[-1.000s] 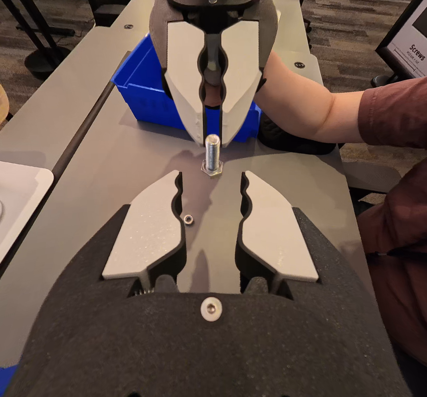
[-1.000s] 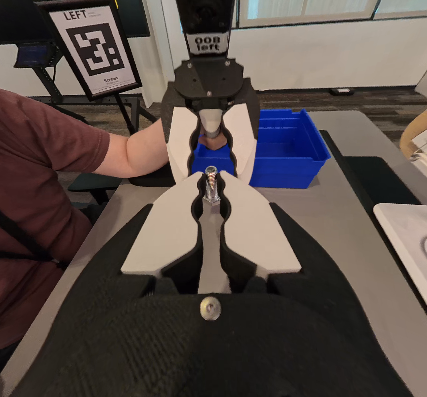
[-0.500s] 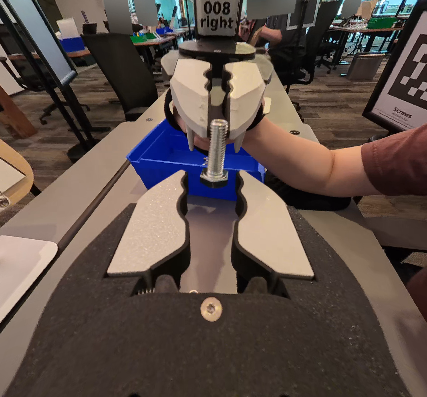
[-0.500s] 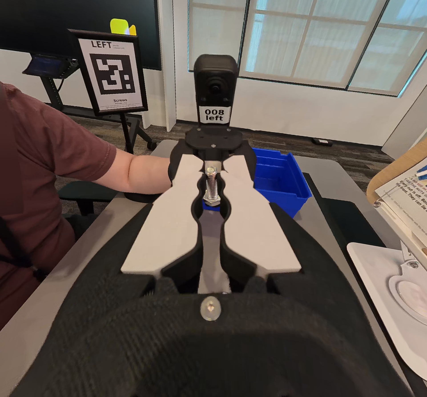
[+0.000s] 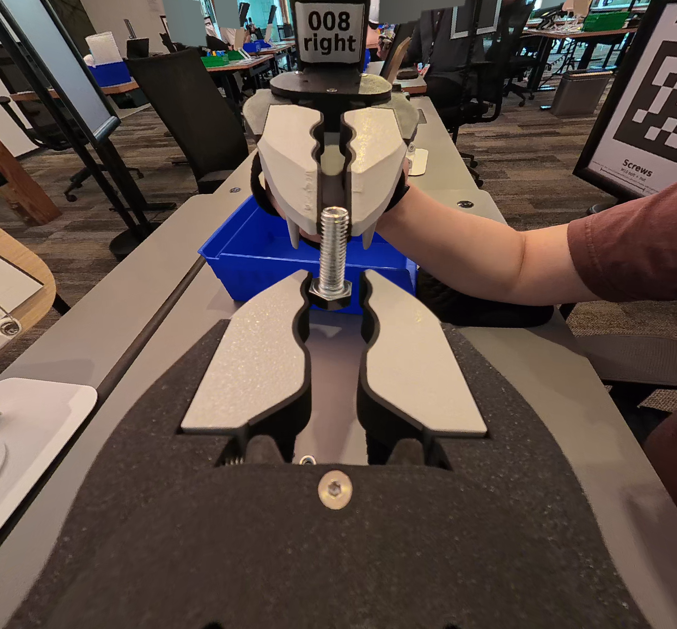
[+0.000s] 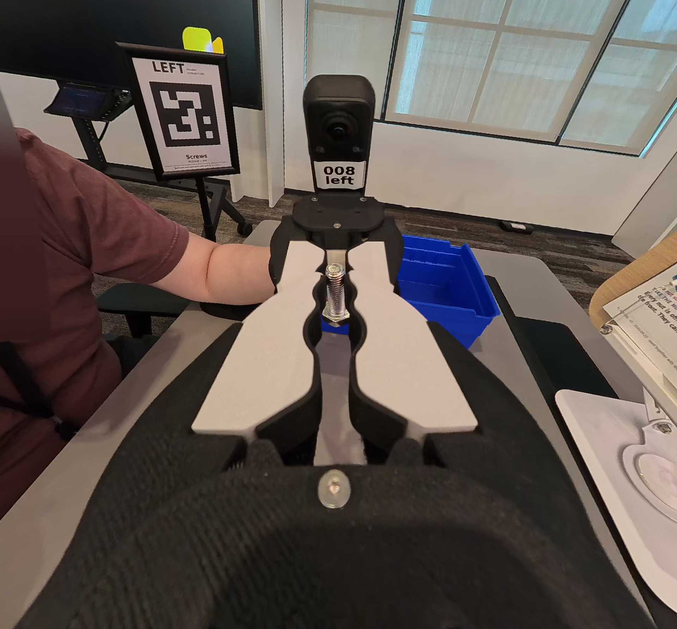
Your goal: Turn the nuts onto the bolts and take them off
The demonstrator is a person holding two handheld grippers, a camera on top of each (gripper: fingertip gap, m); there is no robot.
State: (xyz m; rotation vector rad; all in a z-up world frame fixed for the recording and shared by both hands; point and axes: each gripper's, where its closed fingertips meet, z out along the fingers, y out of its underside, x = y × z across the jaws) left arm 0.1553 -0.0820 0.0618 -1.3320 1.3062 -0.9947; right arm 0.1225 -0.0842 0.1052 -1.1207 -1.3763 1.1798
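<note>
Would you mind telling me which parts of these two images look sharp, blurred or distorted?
Left wrist view: bolt sharp with bright glints, straight table edges bowed by the wide lens. Right wrist view: bolt slightly soft, right gripper body blurred at the bottom edge.

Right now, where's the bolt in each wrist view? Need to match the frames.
Left wrist view: bolt at centre, upright, hex head down between the left gripper fingertips, threaded end up at the right gripper's tips.
Right wrist view: bolt at centre, upright, between the right gripper fingers, with the left gripper behind it.
Shared landmark: blue bin on the grey table, just behind the bolt in both views.
</note>
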